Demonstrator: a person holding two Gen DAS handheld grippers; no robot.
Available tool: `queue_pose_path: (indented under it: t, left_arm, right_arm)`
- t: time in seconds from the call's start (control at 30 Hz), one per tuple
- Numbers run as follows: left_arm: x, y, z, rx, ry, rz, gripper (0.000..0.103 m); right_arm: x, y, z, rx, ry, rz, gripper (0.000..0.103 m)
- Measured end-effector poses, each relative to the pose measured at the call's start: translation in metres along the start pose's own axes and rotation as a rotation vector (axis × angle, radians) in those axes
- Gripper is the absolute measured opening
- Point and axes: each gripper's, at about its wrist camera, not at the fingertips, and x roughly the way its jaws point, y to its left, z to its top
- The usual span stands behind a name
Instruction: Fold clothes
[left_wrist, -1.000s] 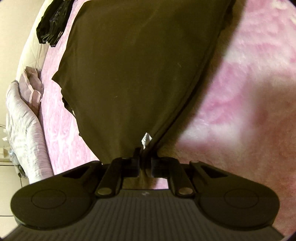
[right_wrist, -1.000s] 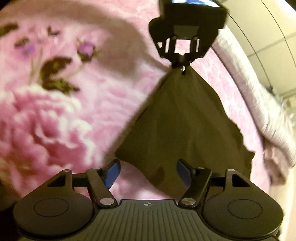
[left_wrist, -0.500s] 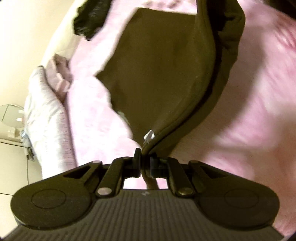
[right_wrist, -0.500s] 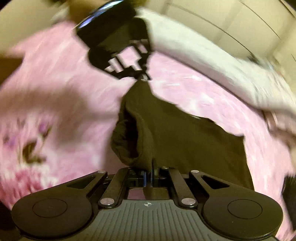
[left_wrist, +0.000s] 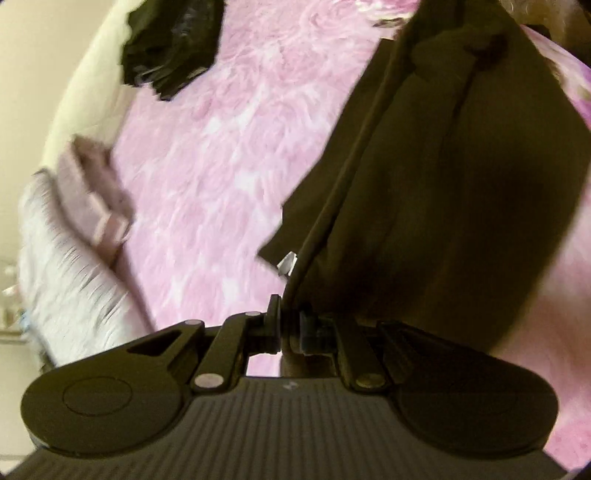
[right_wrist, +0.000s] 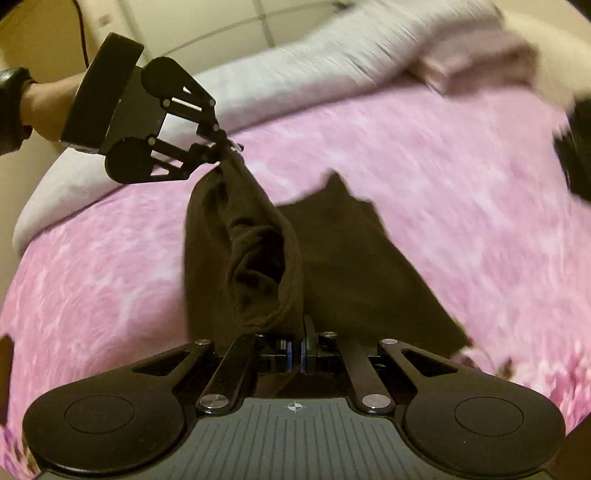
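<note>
A dark brown garment (left_wrist: 436, 192) hangs between both grippers above a pink blanket. My left gripper (left_wrist: 290, 326) is shut on one corner of it, beside a small white label (left_wrist: 287, 263). My right gripper (right_wrist: 297, 350) is shut on another part of the same garment (right_wrist: 351, 266), which droops in a loose fold in front of it. In the right wrist view the left gripper (right_wrist: 221, 147) shows at upper left, held by a hand (right_wrist: 40, 107), pinching the cloth's corner. The lower part of the garment trails on the blanket.
The pink flowered blanket (left_wrist: 207, 177) covers the bed. A black garment (left_wrist: 170, 48) lies at the far edge. A folded mauve cloth (left_wrist: 92, 192) and a grey-white ribbed blanket (left_wrist: 70, 280) lie along the side by the wall (right_wrist: 221, 26).
The right gripper, open a second ago, has shut on the brown garment. Both grippers have lifted it off the blanket, and the cloth now sags between them.
</note>
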Motion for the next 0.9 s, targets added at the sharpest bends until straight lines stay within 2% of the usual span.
queue_pose_path:
  t: [0.1,0.17,0.27,0.37,0.43,0.47,0.53,0.6,0.7,0.83,0.87,0.9]
  left_arm:
    - [0.054,0.012,0.024,0.014,0.013,-0.069,0.007]
    - [0.088,0.013,0.029,0.0,0.038,-0.12,0.008]
    - [0.124,0.014,0.032,-0.027,0.079,-0.159,0.014]
    - [0.122,0.029,0.023,-0.148,0.063,-0.157,0.025]
    - [0.11,0.042,0.006,-0.272,0.05,-0.166,0.026]
    - [0.104,0.048,-0.003,-0.336,0.045,-0.173,0.028]
    - [0.092,0.06,-0.021,-0.464,0.034,-0.186,0.034]
    - [0.091,0.068,-0.039,-0.589,0.034,-0.231,0.034]
    - [0.1,0.074,-0.052,-0.703,0.039,-0.293,0.034]
    - [0.12,0.078,-0.053,-0.778,0.036,-0.315,0.032]
    - [0.126,0.082,-0.052,-0.799,0.03,-0.32,0.028]
    - [0.129,0.085,-0.05,-0.818,0.023,-0.321,0.013]
  right_arm:
    - [0.014,-0.053,-0.001,0.149,0.024,0.018,0.003]
    - [0.031,-0.087,-0.006,0.266,0.047,0.048,0.003]
    - [0.053,-0.132,-0.02,0.448,0.087,0.089,0.003]
    - [0.056,-0.152,-0.027,0.557,0.087,0.115,0.009]
    - [0.05,-0.151,-0.028,0.562,0.08,0.106,0.015]
    - [0.047,-0.151,-0.029,0.574,0.072,0.097,0.022]
    - [0.039,-0.15,-0.032,0.598,0.056,0.078,0.027]
    - [0.032,-0.148,-0.035,0.622,0.04,0.059,0.031]
    - [0.024,-0.146,-0.037,0.646,-0.008,0.037,0.031]
    - [0.03,-0.145,-0.036,0.66,-0.025,0.008,0.03]
    - [0.032,-0.146,-0.037,0.669,-0.022,0.007,0.013]
    - [0.033,-0.148,-0.039,0.679,-0.019,0.006,0.002]
